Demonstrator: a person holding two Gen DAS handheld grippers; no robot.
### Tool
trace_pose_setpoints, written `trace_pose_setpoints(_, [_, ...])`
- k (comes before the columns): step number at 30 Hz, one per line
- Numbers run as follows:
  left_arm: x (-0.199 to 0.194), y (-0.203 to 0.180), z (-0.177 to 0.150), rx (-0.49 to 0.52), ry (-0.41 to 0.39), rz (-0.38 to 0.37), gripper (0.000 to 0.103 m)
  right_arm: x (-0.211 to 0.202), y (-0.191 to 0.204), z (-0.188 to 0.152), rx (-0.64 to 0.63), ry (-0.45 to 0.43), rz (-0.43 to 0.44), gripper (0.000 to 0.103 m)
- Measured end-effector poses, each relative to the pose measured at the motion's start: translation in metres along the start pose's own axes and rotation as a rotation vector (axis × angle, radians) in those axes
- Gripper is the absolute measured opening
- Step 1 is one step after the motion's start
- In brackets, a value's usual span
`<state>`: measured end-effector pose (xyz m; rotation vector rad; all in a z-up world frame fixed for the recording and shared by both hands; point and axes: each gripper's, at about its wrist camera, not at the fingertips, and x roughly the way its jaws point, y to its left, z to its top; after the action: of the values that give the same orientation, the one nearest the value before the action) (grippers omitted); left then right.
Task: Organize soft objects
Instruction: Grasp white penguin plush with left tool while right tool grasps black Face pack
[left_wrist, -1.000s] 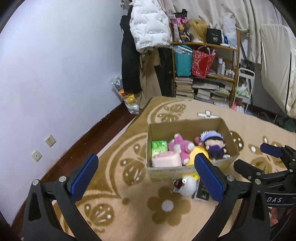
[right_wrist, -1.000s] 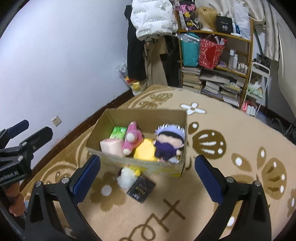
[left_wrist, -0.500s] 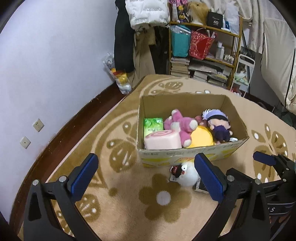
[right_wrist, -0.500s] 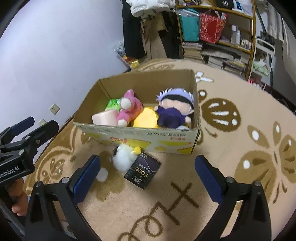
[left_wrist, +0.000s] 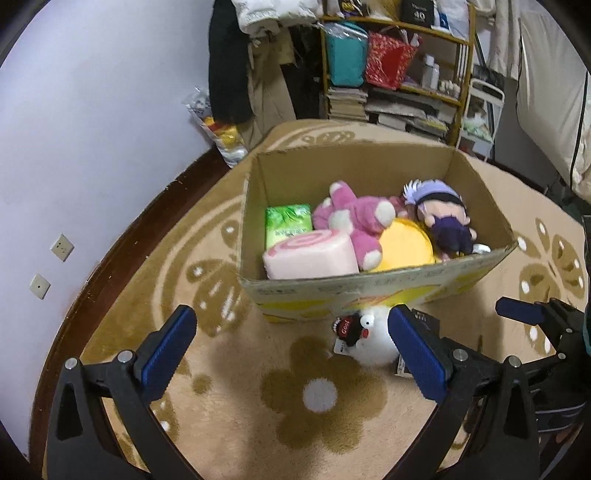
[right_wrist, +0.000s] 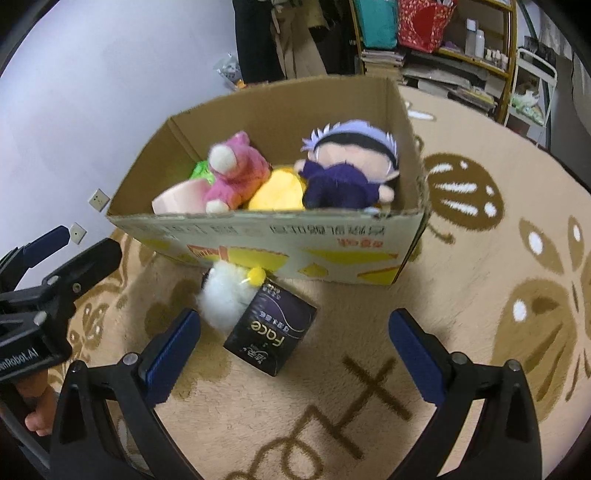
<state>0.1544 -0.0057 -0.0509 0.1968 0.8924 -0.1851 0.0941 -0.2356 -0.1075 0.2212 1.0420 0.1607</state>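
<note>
Soft toys already fill most of the cardboard box (left_wrist: 369, 291): a pink swiss-roll cushion (left_wrist: 310, 254), a pink plush bear (left_wrist: 354, 218), a round yellow cushion (left_wrist: 406, 245), a purple-haired doll (left_wrist: 443, 218) and a green tissue pack (left_wrist: 288, 223) sit inside it. One soft thing is still out on the rug (left_wrist: 221, 387): a white fluffy plush (left_wrist: 371, 341), lying just outside the box's near wall, with a dark "Face" tissue pack (right_wrist: 271, 328) touching it on its right.

Over the last second we have brought both grippers forward and down. The box and the two stray items now appear larger and lower in both wrist views than they did, and the shelf (left_wrist: 399, 74) at the back has slid toward the top edge. The left gripper (left_wrist: 295, 350) hangs over the rug in front of the box, jaws spread wide and holding nothing; its right finger (left_wrist: 417, 354) overlaps the white plush in the picture, though we cannot tell whether it touches. The right gripper (right_wrist: 295, 354) is likewise wide open and empty, and the Face pack lies between its fingers further ahead.

We judge this as an approach to the leftovers: most of the sorting looks done, and the white plush and the Face pack are what remains to be lifted into the box. The plush will squash easily, so a deep, centred bite should hold best.
</note>
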Motion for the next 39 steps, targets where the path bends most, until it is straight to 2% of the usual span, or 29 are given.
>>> trace_pose_setpoints(25, [0.054, -0.022, -0.009, 0.062, 0.127, -0.038, 0.102, 0.057, 0.006, -0.006, -0.016, 0.116, 0.0, 0.102])
trace_pose_setpoints(30, [0.06, -0.027, -0.011, 0.07, 0.141, -0.048, 0.102, 0.063, 0.011, -0.008, -0.047, 0.132, -0.027, 0.102])
trace_pose_setpoints(35, [0.07, -0.031, -0.012, 0.067, 0.171, -0.064, 0.102, 0.064, 0.021, -0.007, -0.081, 0.139, -0.066, 0.1])
trace_pose_setpoints(37, [0.073, -0.034, -0.013, 0.078, 0.179, -0.059, 0.102, 0.066, 0.021, -0.004, -0.094, 0.139, -0.091, 0.094])
trace_pose_setpoints(39, [0.076, -0.036, -0.016, 0.093, 0.182, -0.036, 0.102, 0.066, 0.021, -0.004, -0.09, 0.144, -0.092, 0.092])
